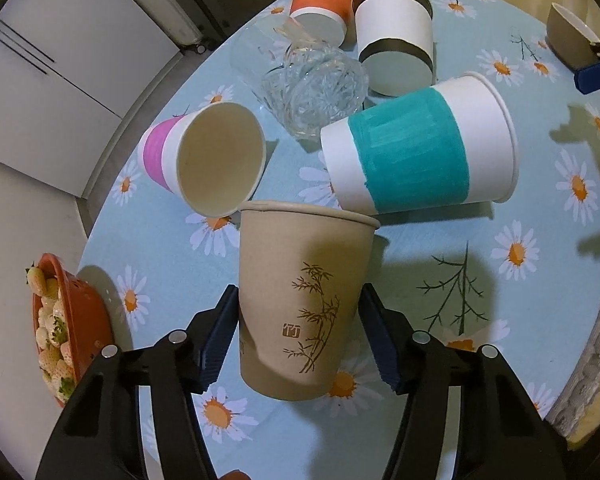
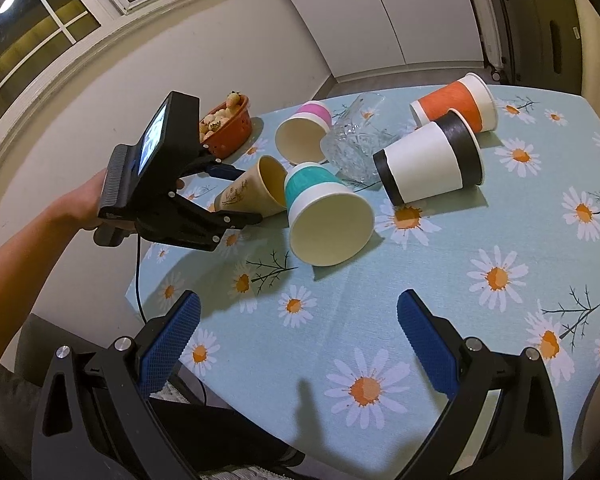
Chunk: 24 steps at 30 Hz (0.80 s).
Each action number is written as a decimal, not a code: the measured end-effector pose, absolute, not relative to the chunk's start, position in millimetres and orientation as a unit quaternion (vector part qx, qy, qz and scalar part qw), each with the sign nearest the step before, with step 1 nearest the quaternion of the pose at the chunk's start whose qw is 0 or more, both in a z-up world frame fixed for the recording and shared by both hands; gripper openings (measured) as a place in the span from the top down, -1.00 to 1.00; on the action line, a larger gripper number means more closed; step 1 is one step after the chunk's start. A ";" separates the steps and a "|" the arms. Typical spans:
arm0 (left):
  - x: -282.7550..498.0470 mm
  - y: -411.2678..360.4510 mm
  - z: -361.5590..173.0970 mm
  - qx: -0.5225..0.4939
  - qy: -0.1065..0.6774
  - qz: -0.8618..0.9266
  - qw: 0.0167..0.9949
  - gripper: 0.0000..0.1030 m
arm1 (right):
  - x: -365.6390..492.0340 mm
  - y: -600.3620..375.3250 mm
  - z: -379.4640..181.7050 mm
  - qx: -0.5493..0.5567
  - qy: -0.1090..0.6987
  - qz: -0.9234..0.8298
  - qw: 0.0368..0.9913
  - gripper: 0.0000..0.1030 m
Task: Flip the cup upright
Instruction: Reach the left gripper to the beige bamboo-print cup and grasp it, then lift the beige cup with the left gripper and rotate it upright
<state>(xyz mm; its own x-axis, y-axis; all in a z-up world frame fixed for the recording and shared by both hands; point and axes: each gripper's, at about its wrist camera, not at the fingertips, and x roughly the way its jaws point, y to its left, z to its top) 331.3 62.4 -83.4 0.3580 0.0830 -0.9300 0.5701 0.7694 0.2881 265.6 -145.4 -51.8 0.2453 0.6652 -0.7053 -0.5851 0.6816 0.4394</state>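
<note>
My left gripper (image 1: 298,332) is shut on a brown paper cup with a bamboo print (image 1: 300,300); its wall is dented at the left pad. The cup is tilted, lifted a little off the table, its mouth towards the other cups. In the right wrist view the same cup (image 2: 256,190) sits in the left gripper (image 2: 236,196). My right gripper (image 2: 298,344) is open and empty above the near part of the table.
On the daisy tablecloth (image 2: 440,280) lie a teal cup (image 1: 416,148) (image 2: 324,216), a pink cup (image 1: 204,160), a glass tumbler (image 1: 312,84), a black-banded cup (image 1: 396,44) and an orange cup (image 1: 324,0). An orange basket of pale strawberries (image 1: 60,332) stands at the table's left edge.
</note>
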 end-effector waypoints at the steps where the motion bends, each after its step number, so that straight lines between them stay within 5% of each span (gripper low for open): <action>1: 330.3 62.6 -81.8 0.296 0.544 -0.158 0.769 -0.14 | 265.2 -146.1 -51.4 0.043 0.469 0.397 0.788 -0.89; 7: 324.7 71.3 -65.6 0.256 0.552 -0.135 0.782 -0.14 | 265.3 -153.0 -46.7 0.065 0.468 0.395 0.788 -0.89; 24: 247.0 64.0 -15.3 -0.106 0.577 -0.037 0.809 -0.14 | 251.0 -184.4 3.9 0.122 0.451 0.390 0.793 -0.90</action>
<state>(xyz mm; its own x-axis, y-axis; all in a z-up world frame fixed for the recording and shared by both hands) 247.0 64.0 -15.3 0.3321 -0.1826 -0.9254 -0.0615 0.9748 -0.2145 251.0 -184.4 3.9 0.2889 0.7285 -0.6212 -0.5083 0.6666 0.5453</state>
